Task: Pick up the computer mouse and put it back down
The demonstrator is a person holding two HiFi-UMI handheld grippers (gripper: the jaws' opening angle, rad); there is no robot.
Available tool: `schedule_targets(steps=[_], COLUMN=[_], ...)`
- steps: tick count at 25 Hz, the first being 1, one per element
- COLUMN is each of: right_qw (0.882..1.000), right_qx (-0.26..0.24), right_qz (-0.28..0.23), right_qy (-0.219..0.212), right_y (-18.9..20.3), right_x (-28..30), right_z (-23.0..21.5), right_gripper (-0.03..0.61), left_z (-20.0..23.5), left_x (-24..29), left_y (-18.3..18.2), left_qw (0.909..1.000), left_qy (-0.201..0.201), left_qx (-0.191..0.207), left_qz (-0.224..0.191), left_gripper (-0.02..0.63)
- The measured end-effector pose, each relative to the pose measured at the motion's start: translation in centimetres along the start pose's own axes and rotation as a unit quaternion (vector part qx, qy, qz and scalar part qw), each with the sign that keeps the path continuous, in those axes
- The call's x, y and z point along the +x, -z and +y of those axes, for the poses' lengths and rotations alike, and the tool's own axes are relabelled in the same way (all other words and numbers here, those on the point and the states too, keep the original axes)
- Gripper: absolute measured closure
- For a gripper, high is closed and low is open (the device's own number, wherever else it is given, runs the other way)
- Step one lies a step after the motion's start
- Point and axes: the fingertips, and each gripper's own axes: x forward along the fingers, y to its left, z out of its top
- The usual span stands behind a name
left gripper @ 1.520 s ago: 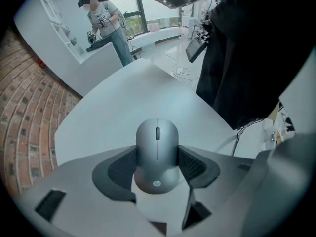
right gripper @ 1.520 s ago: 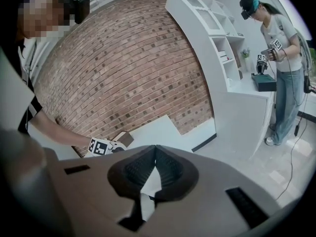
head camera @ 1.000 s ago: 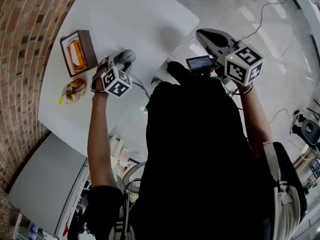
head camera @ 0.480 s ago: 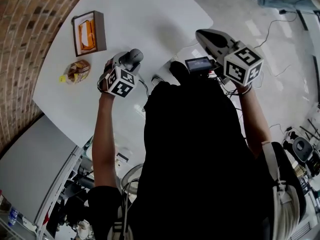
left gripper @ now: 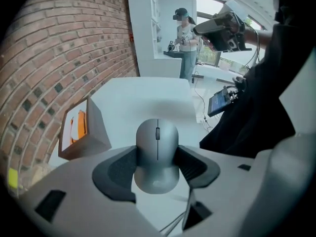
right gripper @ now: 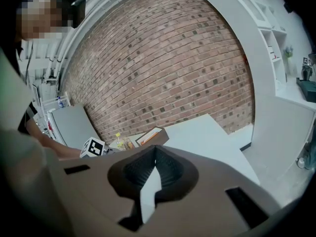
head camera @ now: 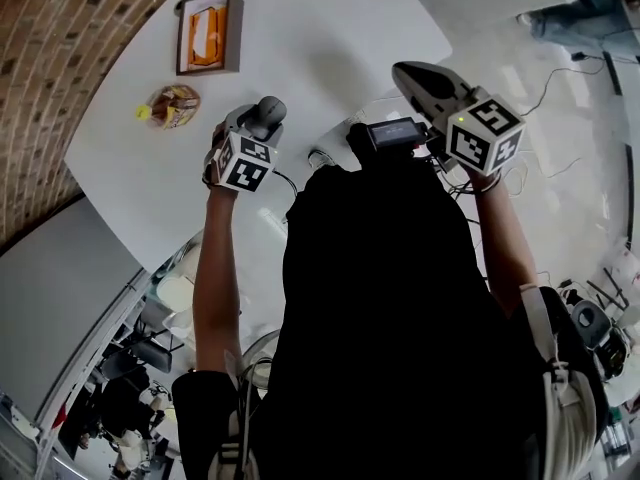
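Note:
My left gripper (head camera: 259,121) is shut on the grey computer mouse (head camera: 270,114) and holds it in the air above the white table (head camera: 330,38). In the left gripper view the mouse (left gripper: 157,152) sits between the two dark pads, wheel side up, and the pads (left gripper: 118,169) press on its flanks. The left gripper (left gripper: 157,166) points steeply down at the table. My right gripper (head camera: 406,72) hovers off the table's right edge over the floor. It is shut with nothing in it, and its tips meet in the right gripper view (right gripper: 155,149).
A brown box (head camera: 208,33) with orange contents and a snack packet (head camera: 172,105) lie on the table's far left, by the brick wall (head camera: 60,58). A small screen (head camera: 388,131) hangs at my chest. Cables (head camera: 520,88) trail on the floor. Another person (left gripper: 185,38) stands farther off.
The view has swung, so the box and packet sit higher and further right in the picture. The left gripper has rolled and shifted, with the mouse still held. The right gripper has also shifted.

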Motion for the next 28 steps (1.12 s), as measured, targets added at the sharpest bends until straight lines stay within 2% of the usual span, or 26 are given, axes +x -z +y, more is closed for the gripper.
schedule_targets(steps=[8, 12, 15, 20, 24, 28], right_qw=[1.000, 0.999, 0.999, 0.997, 0.996, 0.995], right_qx=[-0.015, -0.023, -0.029, -0.035, -0.040, -0.044], right_qz=[0.007, 0.009, 0.011, 0.021, 0.025, 0.027], right_qy=[-0.025, -0.035, -0.044, -0.058, -0.071, -0.081], right_y=[0.9, 1.5, 2.0, 2.9, 3.2, 3.5], right_x=[1.9, 2.7, 3.3, 4.3, 5.1, 5.4], right_z=[4.2, 6.3, 7.9, 10.2, 11.9, 13.1], right_gripper=[0.562, 0.563, 0.562, 0.563, 0.561, 0.562], left_z=[0.0, -0.1, -0.2, -0.9, -1.4, -1.8], left_x=[-2.4, -4.1, -5.8, -9.4, -12.5, -15.6], left_y=[4.5, 6.1, 6.4, 5.2, 3.6, 2.0], left_qw=[0.9951, 0.9875, 0.9773, 0.9454, 0.9168, 0.8803], left_qy=[-0.018, -0.019, -0.016, 0.015, 0.043, 0.078], left_qx=[-0.097, -0.155, -0.202, -0.289, -0.329, -0.366], left_qz=[-0.001, -0.023, -0.061, -0.151, -0.222, -0.292], left_gripper=[0.336, 0.336, 0.336, 0.337, 0.336, 0.336])
